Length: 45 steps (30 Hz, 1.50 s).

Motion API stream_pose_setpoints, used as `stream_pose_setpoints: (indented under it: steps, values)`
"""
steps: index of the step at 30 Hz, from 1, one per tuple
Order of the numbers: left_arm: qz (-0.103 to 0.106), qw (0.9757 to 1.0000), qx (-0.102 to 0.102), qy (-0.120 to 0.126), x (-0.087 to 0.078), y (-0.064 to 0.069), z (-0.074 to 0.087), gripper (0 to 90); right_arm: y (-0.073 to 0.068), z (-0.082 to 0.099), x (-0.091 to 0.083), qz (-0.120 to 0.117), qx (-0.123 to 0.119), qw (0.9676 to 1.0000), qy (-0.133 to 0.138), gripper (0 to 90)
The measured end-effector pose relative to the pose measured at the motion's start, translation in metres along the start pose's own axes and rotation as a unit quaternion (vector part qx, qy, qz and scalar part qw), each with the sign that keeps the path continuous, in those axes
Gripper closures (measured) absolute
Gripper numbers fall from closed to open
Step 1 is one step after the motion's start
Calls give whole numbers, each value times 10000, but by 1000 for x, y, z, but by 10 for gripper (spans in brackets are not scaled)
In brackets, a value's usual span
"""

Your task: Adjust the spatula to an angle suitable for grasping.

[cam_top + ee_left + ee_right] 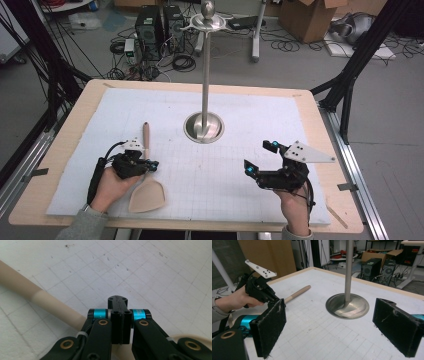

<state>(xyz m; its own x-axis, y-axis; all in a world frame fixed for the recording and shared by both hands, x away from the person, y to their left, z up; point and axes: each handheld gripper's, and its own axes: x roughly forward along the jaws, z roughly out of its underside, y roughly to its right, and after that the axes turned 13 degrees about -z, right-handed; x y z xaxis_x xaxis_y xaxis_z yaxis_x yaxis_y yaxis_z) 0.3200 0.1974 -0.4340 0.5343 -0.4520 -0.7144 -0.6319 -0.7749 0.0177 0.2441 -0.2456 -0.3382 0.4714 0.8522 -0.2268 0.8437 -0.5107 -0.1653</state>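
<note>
A pale wooden spoon lies on the white grid mat, handle pointing away from me. My left gripper sits low over the spoon's neck. In the left gripper view its jaws are pressed shut with nothing between them, and the handle passes under them. My right gripper hovers at the front right, wide open, and its black pads frame a metal stand. The right gripper view also catches the left gripper and the spoon handle.
The metal stand has a round dished base, a tall pole and a hooked top at mid-table. The mat covers a wooden tabletop. Computers, cables and boxes lie on the floor beyond.
</note>
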Motion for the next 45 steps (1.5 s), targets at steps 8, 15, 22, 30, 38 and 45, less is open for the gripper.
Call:
stream_pose_setpoints:
  steps: [8,15,22,30,38,45]
  values:
    - [-216,9988,261,-362,-4,4,-6,900,0,0,0,-4,0,10000,-12,107]
    - [-193,9978,384,-513,-4,3,-9,900,-1,0,-1,-11,6,10000,-7,107]
    - [-172,9944,581,-861,-5,1,-17,900,0,0,-1,3,12,10000,-9,107]
    - [-159,9923,706,-1003,-8,-2,-18,900,0,0,-1,0,11,10000,-10,107]
    - [-165,9915,726,-1069,-15,-9,-12,900,0,0,1,5,-14,10000,-29,107]
    - [-102,9934,695,-909,-17,-12,-5,900,0,0,3,-17,-11,10000,-65,107]
